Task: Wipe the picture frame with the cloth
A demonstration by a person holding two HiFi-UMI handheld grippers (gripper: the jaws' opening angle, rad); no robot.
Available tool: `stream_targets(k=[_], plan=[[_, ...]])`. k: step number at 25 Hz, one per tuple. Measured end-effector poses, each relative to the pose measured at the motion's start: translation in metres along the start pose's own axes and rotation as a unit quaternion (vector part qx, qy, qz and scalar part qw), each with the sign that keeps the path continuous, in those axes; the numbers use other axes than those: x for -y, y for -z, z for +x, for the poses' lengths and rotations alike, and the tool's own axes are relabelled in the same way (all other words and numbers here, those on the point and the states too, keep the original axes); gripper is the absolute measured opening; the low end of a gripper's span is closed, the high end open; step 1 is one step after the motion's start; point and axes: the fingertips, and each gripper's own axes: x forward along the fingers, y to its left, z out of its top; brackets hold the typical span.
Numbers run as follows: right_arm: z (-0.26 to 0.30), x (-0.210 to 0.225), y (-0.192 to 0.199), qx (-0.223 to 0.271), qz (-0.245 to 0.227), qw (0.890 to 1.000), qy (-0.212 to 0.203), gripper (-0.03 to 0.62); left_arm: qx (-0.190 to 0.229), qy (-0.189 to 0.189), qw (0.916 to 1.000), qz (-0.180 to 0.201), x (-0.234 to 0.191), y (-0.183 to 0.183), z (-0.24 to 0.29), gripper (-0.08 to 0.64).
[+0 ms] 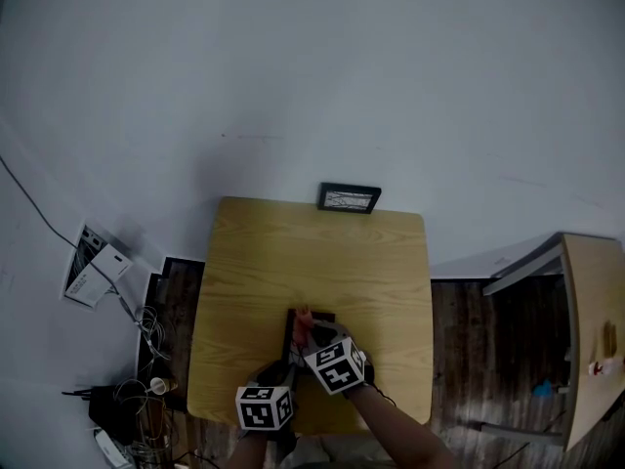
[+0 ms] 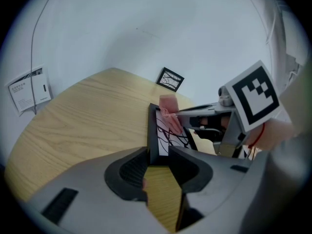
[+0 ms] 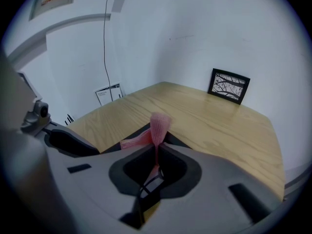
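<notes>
The right gripper (image 3: 157,147) has its jaws pressed together on a pink cloth (image 3: 159,125). The cloth stands up from between the jaws in a folded tuft, and one tail trails to the left. The tail lies on the dark edge of a frame (image 3: 139,132) just below the jaws, which rests on a wooden table (image 3: 219,126). At the table's far edge, well apart, a second frame (image 3: 229,86) stands upright against the white wall (image 3: 161,28). Beyond the table's left side a white leaflet (image 3: 108,94) leans low against the wall, and a thin cable (image 3: 106,33) runs down above it.
</notes>
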Motion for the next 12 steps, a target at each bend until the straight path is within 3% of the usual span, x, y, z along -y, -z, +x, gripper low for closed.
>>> stream_targets(k=[12], plan=[[-0.011,0.025,0.015,-0.006,0.024,0.999,0.028,0.017,0.003,-0.004,1.0000,-0.002,0.000,0.001,0.000,0.126]])
